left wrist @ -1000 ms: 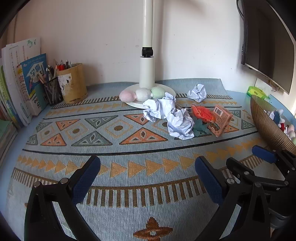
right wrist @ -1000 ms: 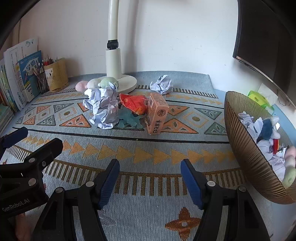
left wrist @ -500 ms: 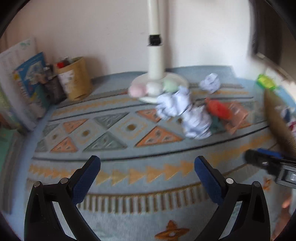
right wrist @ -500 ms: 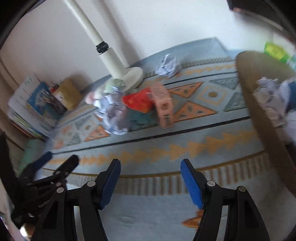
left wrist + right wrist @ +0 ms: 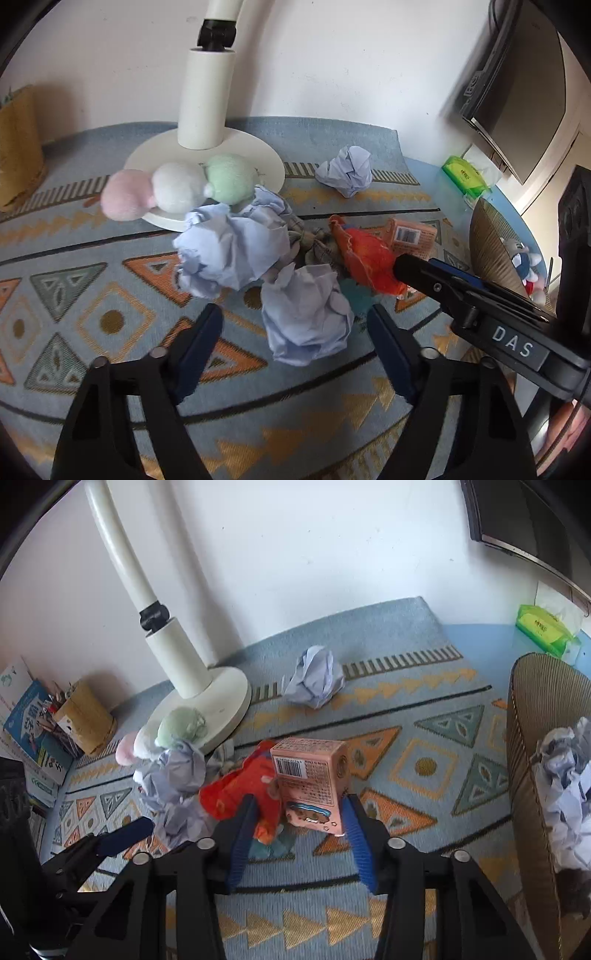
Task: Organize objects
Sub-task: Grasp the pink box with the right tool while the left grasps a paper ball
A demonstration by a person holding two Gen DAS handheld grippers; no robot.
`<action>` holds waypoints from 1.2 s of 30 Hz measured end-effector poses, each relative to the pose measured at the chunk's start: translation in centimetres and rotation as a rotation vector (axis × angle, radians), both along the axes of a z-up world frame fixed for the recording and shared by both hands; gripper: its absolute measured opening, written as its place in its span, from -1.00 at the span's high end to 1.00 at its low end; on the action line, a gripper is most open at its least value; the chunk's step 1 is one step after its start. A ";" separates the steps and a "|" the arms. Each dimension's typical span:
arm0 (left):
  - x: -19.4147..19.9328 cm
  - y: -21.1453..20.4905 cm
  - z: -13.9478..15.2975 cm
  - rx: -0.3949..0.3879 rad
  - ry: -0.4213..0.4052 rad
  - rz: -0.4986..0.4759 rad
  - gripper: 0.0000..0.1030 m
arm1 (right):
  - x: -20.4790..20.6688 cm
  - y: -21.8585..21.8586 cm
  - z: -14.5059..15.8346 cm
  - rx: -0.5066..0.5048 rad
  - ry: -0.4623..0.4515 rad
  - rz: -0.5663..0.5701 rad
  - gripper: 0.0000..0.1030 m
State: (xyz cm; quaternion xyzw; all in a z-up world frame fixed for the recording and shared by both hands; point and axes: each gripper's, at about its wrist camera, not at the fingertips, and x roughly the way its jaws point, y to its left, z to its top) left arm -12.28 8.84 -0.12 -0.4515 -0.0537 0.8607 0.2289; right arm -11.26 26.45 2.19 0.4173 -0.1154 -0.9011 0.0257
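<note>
My right gripper (image 5: 299, 834) straddles the pink box (image 5: 308, 781), fingers (image 5: 360, 843) closing, one each side of its lower end. The pads aren't pressing yet as far as I can tell; the left one also brushes the red bag (image 5: 236, 794). The box stands upright on the mat (image 5: 424, 709), long axis vertical, barcode face toward me, dead ahead between my fingers. So the right is the nearer hand for it.

My left gripper (image 5: 295, 332) is closing too, w/ the front paper ball (image 5: 304, 314) just ahead of its tips, centred in the gap, not yet gripped. The ball is roundish, no real long axis.

The bowl (image 5: 535, 760) sits at far right on the desk, nearer my right side, already holding crumpled paper and a toy. I reckon that's the drop spot, so the box's trip is short, rightward.

Counts, big to small:
- 1 lamp (image 5: 207, 96)
- 1 bowl
- 3 loose paper balls on the mat: 2 in the pile, 1 apart near the back
- 3 plush balls, pink, white, green (image 5: 229, 177), on the lamp base
- 1 box
- 1 red bag
- 1 green tissue pack (image 5: 543, 627)
</note>
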 end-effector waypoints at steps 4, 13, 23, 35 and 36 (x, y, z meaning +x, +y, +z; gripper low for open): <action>-0.4 0.4 -0.8 0.031 -0.024 -0.006 0.06 | -0.7 0.8 -0.6 0.000 -0.013 0.003 0.42; 3.7 -2.8 2.2 0.046 0.076 0.052 0.17 | 1.5 0.8 -0.4 -0.199 0.009 0.203 0.72; 4.6 -7.1 0.9 0.106 0.072 0.181 0.17 | 0.8 1.3 -2.4 -0.083 -0.124 0.022 0.14; 5.3 -6.4 1.4 0.051 0.112 0.168 0.17 | -3.5 3.1 -2.2 -0.109 -0.115 -0.234 -0.19; 5.4 -6.5 1.4 0.049 0.113 0.167 0.17 | -3.9 2.7 -2.2 -0.079 -0.118 -0.239 -0.19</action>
